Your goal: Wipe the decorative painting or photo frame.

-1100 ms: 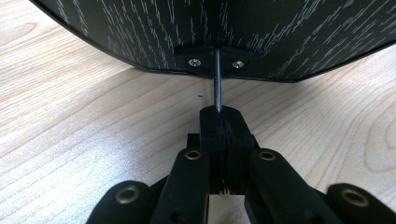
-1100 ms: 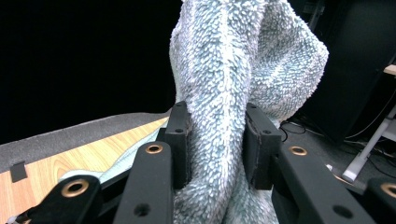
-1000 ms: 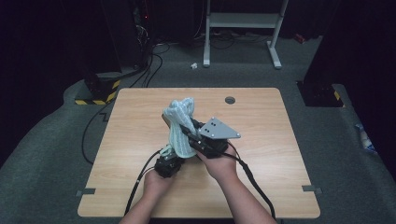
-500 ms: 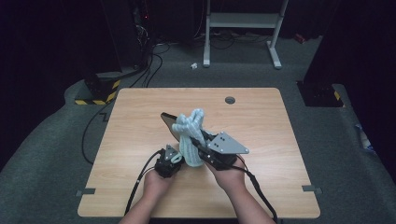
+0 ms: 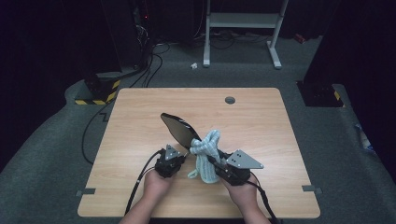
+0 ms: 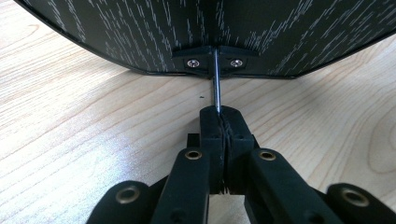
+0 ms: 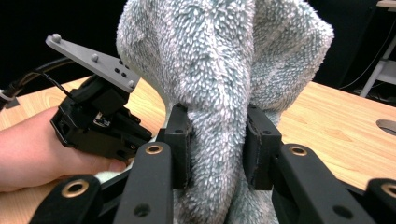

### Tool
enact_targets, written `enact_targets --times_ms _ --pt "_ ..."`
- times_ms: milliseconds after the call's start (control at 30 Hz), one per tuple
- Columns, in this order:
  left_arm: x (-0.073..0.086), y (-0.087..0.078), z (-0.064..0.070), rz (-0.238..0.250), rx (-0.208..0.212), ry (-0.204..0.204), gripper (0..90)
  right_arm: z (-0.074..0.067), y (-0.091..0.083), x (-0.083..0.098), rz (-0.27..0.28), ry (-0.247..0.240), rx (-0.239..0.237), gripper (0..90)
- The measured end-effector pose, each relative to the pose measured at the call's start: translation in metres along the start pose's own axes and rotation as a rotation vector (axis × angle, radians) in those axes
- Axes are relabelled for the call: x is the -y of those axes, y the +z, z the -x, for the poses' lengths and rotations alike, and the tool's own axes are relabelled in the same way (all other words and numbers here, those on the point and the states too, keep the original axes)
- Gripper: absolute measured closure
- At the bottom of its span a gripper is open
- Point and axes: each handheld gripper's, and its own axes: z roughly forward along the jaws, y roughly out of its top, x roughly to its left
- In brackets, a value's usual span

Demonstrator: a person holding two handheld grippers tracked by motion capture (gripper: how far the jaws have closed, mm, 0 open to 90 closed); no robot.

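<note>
While both hands rested low at the near middle of the table, I recorded the following.

Left gripper [image 5: 173,156]: my jaws were pressed fully together on the thin metal stem [image 6: 216,84] of a dark, flat oval paddle-shaped panel with a pale streaked grain [image 6: 187,32].

Panel position: in the high view the panel [image 5: 180,128] rose from my left jaws, tilted up and away toward the table's far left, with its glossy face uppermost.

Stem fixing: the stem entered a small black bracket with two screws [image 6: 212,62] at the panel's lower edge.

Right gripper [image 7: 217,149]: my jaws stood part closed, clamped on a thick fold of a fluffy pale blue-green terry cloth [image 7: 219,70].

Cloth position: the cloth [image 5: 205,156] stood bunched just beside the panel's near edge, between my two grippers; whether it touched the panel I could not tell.

Support: light wooden table [image 5: 261,121], with a round grey grommet [image 5: 229,100] near its far edge.
</note>
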Motion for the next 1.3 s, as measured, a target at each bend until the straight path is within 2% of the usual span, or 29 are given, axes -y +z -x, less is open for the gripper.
enact_targets --times_ms 167,333,433,533,700,833,900,1200,1300 --pt "0.000 0.000 0.000 0.000 -0.002 0.002 88.6 -0.003 -0.006 -0.014 0.047 0.002 -0.018 67.3" --pt "0.000 0.000 0.000 0.001 -0.004 0.002 88.5 -0.004 -0.006 -0.050 0.112 0.000 -0.043 67.0" --pt "0.000 0.000 0.001 0.003 -0.004 -0.001 88.5 -0.009 0.002 -0.078 0.147 -0.024 -0.053 66.9" --pt "0.000 0.000 0.001 -0.001 -0.008 0.008 88.5 -0.015 0.013 -0.100 0.156 -0.048 -0.062 67.0" --pt "0.000 0.000 0.001 -0.001 -0.007 0.008 88.5 -0.019 0.034 -0.126 0.135 -0.054 -0.079 67.1" --pt "0.000 0.000 0.000 -0.001 -0.002 0.000 88.5 -0.020 0.047 -0.130 0.090 -0.056 -0.068 67.3" --pt "0.000 0.000 0.001 0.000 -0.002 0.001 88.5 -0.019 0.048 -0.128 0.093 -0.047 -0.072 67.5" --pt "0.000 0.000 0.001 -0.001 -0.012 0.011 88.5 -0.021 0.043 -0.118 0.116 -0.094 -0.044 67.8" --pt "0.000 0.000 0.001 -0.001 -0.012 0.011 88.5 -0.021 0.041 -0.115 0.124 -0.096 -0.041 67.8"
